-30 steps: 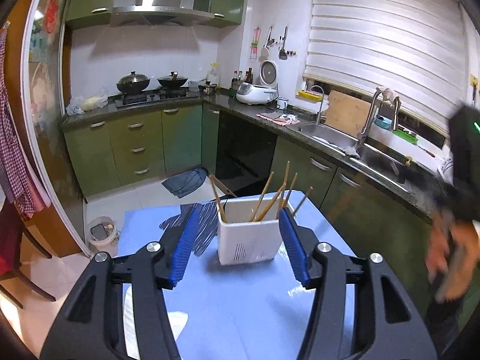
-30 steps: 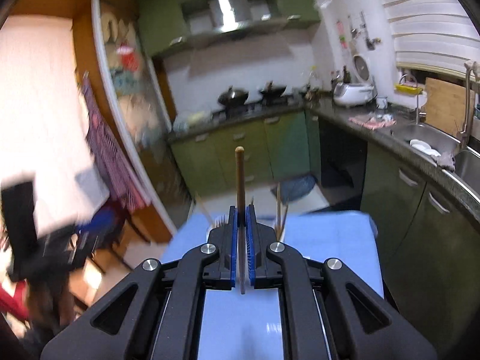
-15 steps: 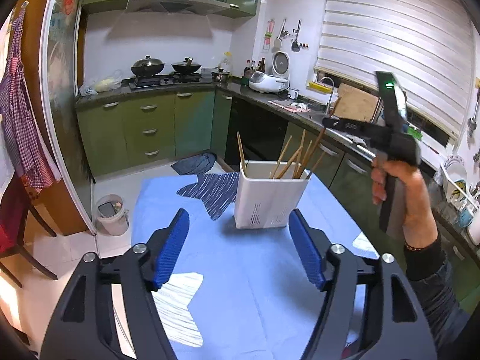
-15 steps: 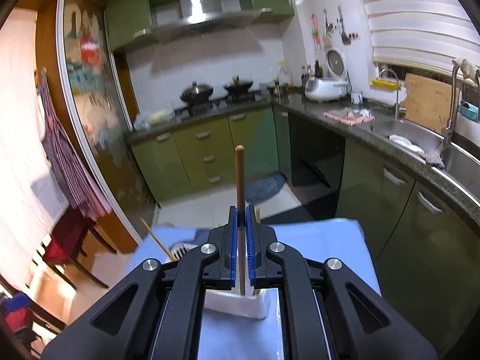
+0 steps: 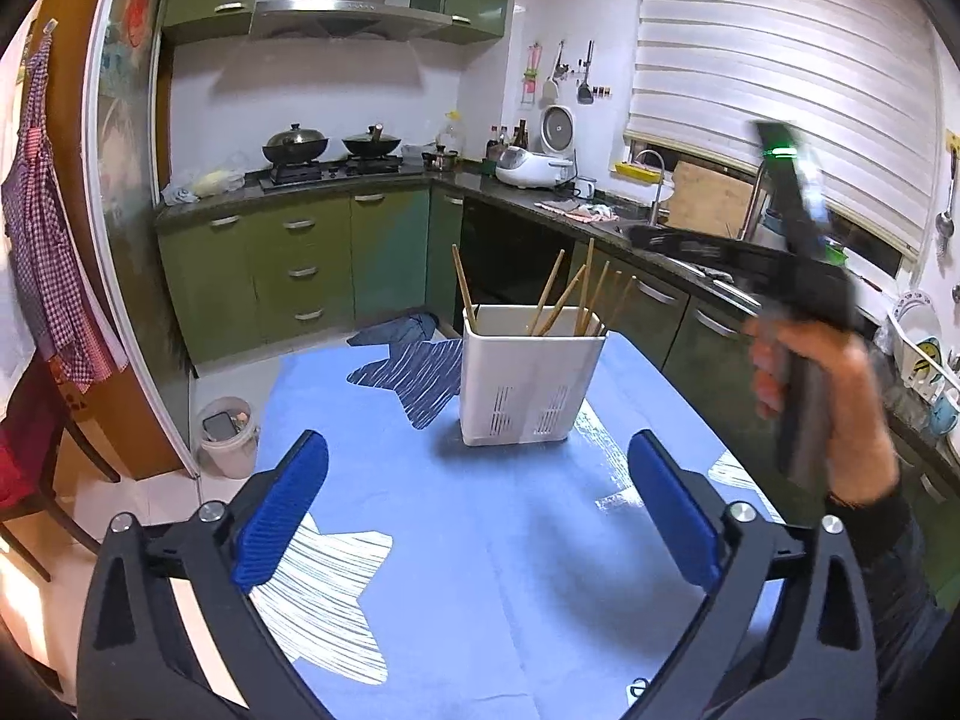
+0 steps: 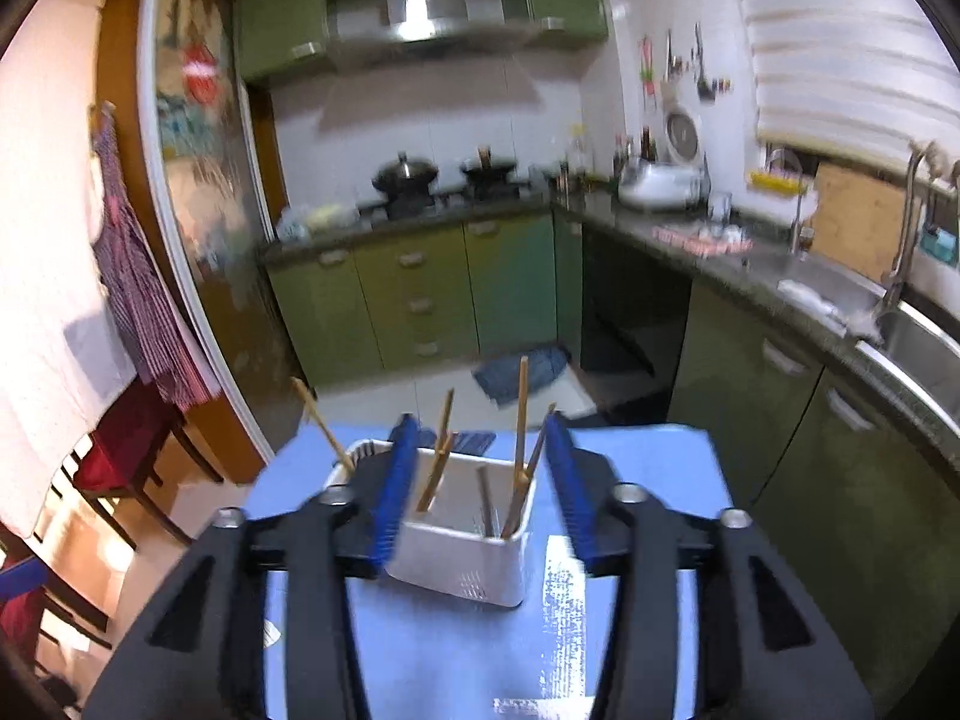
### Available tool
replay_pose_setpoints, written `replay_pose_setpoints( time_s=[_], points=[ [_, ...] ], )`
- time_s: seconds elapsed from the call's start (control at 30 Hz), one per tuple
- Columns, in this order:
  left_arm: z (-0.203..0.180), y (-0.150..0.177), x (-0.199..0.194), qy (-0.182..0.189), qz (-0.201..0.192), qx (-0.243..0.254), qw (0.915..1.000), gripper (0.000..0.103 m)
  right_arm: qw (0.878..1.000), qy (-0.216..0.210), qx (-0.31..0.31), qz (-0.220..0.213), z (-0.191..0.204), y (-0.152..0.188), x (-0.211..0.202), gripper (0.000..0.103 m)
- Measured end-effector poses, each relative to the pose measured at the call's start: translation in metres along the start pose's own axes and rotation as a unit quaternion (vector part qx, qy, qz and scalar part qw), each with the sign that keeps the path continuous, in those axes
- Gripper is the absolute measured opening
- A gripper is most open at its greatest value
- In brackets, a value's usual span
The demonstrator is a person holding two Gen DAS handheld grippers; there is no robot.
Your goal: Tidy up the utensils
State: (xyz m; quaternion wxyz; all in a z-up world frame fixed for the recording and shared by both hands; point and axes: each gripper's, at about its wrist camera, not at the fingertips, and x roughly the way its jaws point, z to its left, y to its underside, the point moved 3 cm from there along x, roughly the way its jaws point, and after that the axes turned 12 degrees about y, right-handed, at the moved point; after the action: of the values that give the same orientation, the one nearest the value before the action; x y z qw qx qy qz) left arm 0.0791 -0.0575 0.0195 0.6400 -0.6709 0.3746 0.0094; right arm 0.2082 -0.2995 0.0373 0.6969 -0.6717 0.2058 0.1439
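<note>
- A white utensil holder (image 5: 527, 375) stands upright on the blue-covered worktop (image 5: 480, 540), toward its far end; it is a tall rectangular plastic tub with rounded corners and two panels of narrow drain slots low on the near face.
- Several wooden chopsticks (image 5: 561, 300) stick out of the holder at different angles: one leans left at the left corner, the others fan out near the right side.
- From the right wrist view the same holder (image 6: 462, 552) shows its open top, with chopsticks (image 6: 521, 420) leaning against its walls and one (image 6: 321, 420) slanting out over the left corner.
- The left hand-held gripper (image 5: 480, 516) is held low over the near part of the worktop, its blue-padded fingers (image 5: 282, 510) spread wide with nothing between them, well short of the holder.
- The right hand-held gripper (image 6: 480, 492) is spread apart above the holder's top, empty, its blue pads framing the tub on either side; whether they touch it cannot be told, since the view is blurred.
- In the left wrist view that right hand-held gripper (image 5: 642, 235) appears blurred to the right of the holder, gripped by the person's hand (image 5: 822, 396).
- Dark blue striped star shapes (image 5: 414, 372) and white striped ones (image 5: 324, 594) pattern the worktop cover.
</note>
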Motion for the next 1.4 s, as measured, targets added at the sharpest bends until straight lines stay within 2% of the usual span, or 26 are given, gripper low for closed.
replay_pose_setpoints(
  time_s=[0.03, 0.13, 0.37, 0.43, 0.53, 0.8, 1.13, 1.4],
  points=[
    [-0.001, 0.002, 0.000, -0.001, -0.003, 0.000, 1.0000, 0.096, 1.000, 0.005, 0.000, -0.022, -0.004, 0.008, -0.020, 0.064],
    [-0.005, 0.012, 0.001, -0.004, -0.007, -0.003, 1.0000, 0.096, 0.998, 0.017, -0.007, -0.063, -0.013, 0.042, -0.065, 0.079],
    [-0.017, 0.037, -0.007, -0.020, -0.005, 0.002, 0.9998, 0.096, 0.995, 0.055, 0.006, -0.080, -0.030, 0.142, -0.134, 0.092],
    [-0.021, 0.042, -0.015, -0.023, -0.011, -0.001, 0.9997, 0.096, 0.994, 0.061, 0.020, -0.092, -0.035, 0.162, -0.155, 0.098],
    [-0.027, 0.051, -0.028, -0.025, -0.017, -0.003, 0.9995, 0.096, 0.991, 0.065, 0.031, -0.113, -0.040, 0.180, -0.185, 0.098],
    [-0.031, 0.061, -0.058, -0.052, -0.039, -0.003, 0.9979, 0.096, 0.987, 0.084, 0.028, -0.138, -0.044, 0.202, -0.232, 0.098],
    [-0.020, 0.061, -0.072, -0.062, -0.048, -0.019, 0.9967, 0.096, 0.987, 0.090, 0.026, -0.134, -0.046, 0.192, -0.233, 0.098],
    [-0.017, 0.061, -0.076, -0.063, -0.048, -0.024, 0.9966, 0.096, 0.989, 0.077, 0.019, -0.127, -0.042, 0.186, -0.230, 0.098]
  ],
)
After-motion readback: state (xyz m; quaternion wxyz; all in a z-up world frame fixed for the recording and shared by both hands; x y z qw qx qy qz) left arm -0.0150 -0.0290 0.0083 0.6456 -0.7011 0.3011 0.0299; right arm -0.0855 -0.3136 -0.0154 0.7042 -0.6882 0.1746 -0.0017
